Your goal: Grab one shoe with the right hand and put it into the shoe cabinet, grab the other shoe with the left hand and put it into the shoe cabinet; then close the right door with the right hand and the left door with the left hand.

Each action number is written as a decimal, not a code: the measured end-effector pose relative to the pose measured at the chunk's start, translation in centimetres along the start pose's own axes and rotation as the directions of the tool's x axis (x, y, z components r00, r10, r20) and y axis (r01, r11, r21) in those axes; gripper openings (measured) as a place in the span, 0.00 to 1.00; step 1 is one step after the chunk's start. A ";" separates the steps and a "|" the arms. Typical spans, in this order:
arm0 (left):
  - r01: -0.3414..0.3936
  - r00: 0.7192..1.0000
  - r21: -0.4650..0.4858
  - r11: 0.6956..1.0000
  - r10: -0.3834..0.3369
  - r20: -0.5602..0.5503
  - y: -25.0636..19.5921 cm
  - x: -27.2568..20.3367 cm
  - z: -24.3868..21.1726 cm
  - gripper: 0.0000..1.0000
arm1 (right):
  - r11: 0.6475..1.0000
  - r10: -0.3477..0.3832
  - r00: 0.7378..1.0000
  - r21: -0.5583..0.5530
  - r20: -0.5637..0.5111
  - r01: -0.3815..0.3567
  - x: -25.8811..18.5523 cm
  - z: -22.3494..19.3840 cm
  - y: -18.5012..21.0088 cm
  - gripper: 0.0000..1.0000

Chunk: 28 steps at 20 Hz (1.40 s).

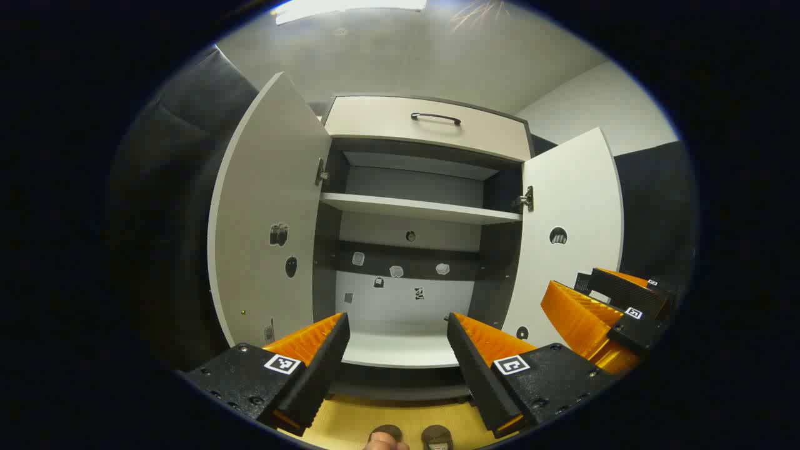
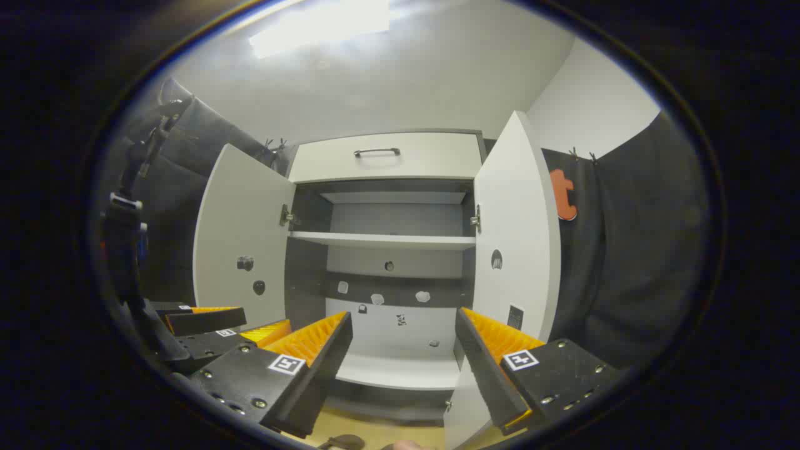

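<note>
Both doors of the shoe cabinet (image 1: pixel 412 250) stand open. The left gripper (image 1: pixel 397 350) and right gripper (image 2: pixel 403 353) hover before it, jaws released and holding nothing; two dark shoes (image 1: pixel 409 435) lie on the floor below the left jaws.

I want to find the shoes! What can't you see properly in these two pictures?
- Shoes: left gripper view, cut off by the bottom edge; just two dark tips show on the floor.
- Cabinet floor front: both grippers' fingers cover parts of it.
- Small stickers on the cabinet's back wall: too small to make out.
- Top shelf: seen from below, so its upper side is hidden.
</note>
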State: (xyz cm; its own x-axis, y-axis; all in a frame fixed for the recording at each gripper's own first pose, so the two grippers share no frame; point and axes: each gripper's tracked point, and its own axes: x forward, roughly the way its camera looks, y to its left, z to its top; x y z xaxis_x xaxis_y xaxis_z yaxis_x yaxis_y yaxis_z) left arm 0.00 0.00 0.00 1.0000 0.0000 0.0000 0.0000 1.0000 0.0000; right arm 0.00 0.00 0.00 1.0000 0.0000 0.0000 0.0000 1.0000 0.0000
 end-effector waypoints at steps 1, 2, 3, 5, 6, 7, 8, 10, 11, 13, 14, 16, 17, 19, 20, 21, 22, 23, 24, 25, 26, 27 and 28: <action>-0.005 1.000 0.002 1.000 0.005 0.001 0.1 0.1 -0.1 0.96 | 1.000 -0.002 1.000 -0.001 -0.002 0.002 0.2 -0.1 -0.1 0.99; -0.008 1.000 0.003 1.000 0.008 0.000 0.1 0.2 -0.1 0.96 | 1.000 -0.004 1.000 -0.001 -0.005 0.004 0.2 -0.2 -0.1 0.99; -0.009 1.000 0.004 1.000 0.009 -0.001 0.1 0.3 -0.2 0.96 | 1.000 -0.007 1.000 -0.003 -0.007 0.007 0.3 -0.3 -0.2 0.99; -0.010 1.000 0.000 1.000 0.010 -0.008 0.1 0.6 -0.5 0.96 | 1.000 -0.012 1.000 -0.009 -0.013 0.012 0.4 -0.7 -0.5 0.95; -0.009 1.000 -0.003 1.000 0.009 -0.011 0.0 0.6 -0.7 0.96 | 1.000 -0.012 1.000 -0.011 -0.016 0.012 0.5 -0.9 -0.5 0.95; -0.009 1.000 -0.004 1.000 0.009 -0.014 0.0 0.8 -0.8 0.96 | 1.000 -0.011 1.000 -0.014 -0.017 0.011 0.5 -1.0 -0.4 0.95; -0.010 1.000 -0.002 1.000 0.009 -0.018 0.0 0.9 -0.9 0.96 | 1.000 -0.012 1.000 -0.019 -0.019 0.012 0.6 -1.1 -0.4 0.95; -0.009 1.000 0.000 1.000 0.009 -0.023 0.0 1.0 -1.1 0.96 | 1.000 -0.012 1.000 -0.026 -0.022 0.011 0.6 -1.4 -0.3 0.95; -0.010 1.000 -0.001 1.000 0.010 -0.024 0.1 1.0 -1.2 0.96 | 1.000 -0.010 1.000 -0.027 -0.023 0.010 0.7 -1.6 -0.3 0.95; -0.013 1.000 -0.001 1.000 0.013 -0.017 0.2 1.0 -1.0 0.96 | 1.000 -0.009 1.000 -0.029 -0.022 0.008 0.6 -1.7 -0.2 0.95; -0.016 1.000 -0.002 1.000 0.016 -0.012 0.4 1.0 -0.9 0.96 | 0.999 -0.009 1.000 -0.033 -0.023 0.009 0.7 -1.8 -0.1 0.95; -0.028 1.000 -0.006 1.000 0.028 -0.004 1.0 0.8 -0.6 0.96 | 0.999 -0.013 0.999 -0.035 -0.029 0.012 0.7 -2.5 -0.2 0.99; -0.036 0.999 -0.008 0.999 0.036 -0.001 1.4 0.7 -0.5 0.96 | 0.999 -0.016 0.999 -0.034 -0.038 0.015 0.8 -3.4 -0.2 0.95; -0.059 0.998 -0.005 0.998 0.059 0.000 2.5 0.2 -0.4 0.96 | 0.999 -0.026 0.995 -0.034 -0.098 0.023 0.7 -6.9 -0.2 0.99; -0.072 0.997 0.001 0.997 0.072 0.002 3.1 0.0 -0.3 0.96 | 0.999 -0.025 0.990 -0.027 -0.138 0.021 0.4 -9.1 0.0 0.99; -0.086 0.996 0.007 0.996 0.086 0.004 3.7 -0.2 -0.2 1.00 | 1.000 -0.018 0.983 -0.021 -0.185 0.015 0.2 -11.9 0.4 0.99; -0.100 0.995 0.013 0.995 0.100 0.007 4.3 -0.6 0.0 1.00 | 1.000 -0.019 0.973 -0.025 -0.232 0.014 -0.3 -14.6 0.5 0.99; -0.115 0.993 0.017 0.993 0.115 0.009 5.0 -1.0 0.0 0.96 | 0.999 -0.024 0.965 -0.029 -0.262 0.017 -0.8 -17.2 0.5 0.99; -0.130 0.991 0.020 0.991 0.130 0.011 5.6 -1.4 0.1 0.96 | 0.999 -0.025 0.957 -0.032 -0.290 0.016 -1.3 -20.1 0.7 0.96; -0.142 0.990 0.022 0.990 0.141 0.010 6.1 -1.6 0.1 0.96 | 0.999 -0.022 0.948 -0.036 -0.318 0.011 -1.8 -22.3 0.9 1.00; -0.155 0.988 0.023 0.988 0.155 0.008 6.7 -1.9 0.1 0.96 | 0.999 -0.013 0.934 -0.037 -0.358 -0.001 -2.4 -24.9 1.2 0.96; -0.169 0.986 0.024 0.985 0.169 0.004 7.3 -2.2 0.0 0.96 | 0.999 0.003 0.917 -0.039 -0.399 -0.020 -3.1 -27.7 1.6 1.00; -0.181 0.983 0.026 0.983 0.181 -0.002 7.7 -2.5 -0.1 0.96 | 0.998 0.017 0.894 -0.040 -0.448 -0.039 -3.9 -30.4 2.0 1.00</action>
State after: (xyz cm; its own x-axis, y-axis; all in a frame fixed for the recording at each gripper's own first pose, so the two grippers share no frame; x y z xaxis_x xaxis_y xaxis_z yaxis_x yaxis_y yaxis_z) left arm -2.55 7.73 -0.11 0.9834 0.1815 -0.0024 -0.1814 0.9831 0.0255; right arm -3.90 1.97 -30.44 0.8940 0.0172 -0.4478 -0.0395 0.9984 -0.0403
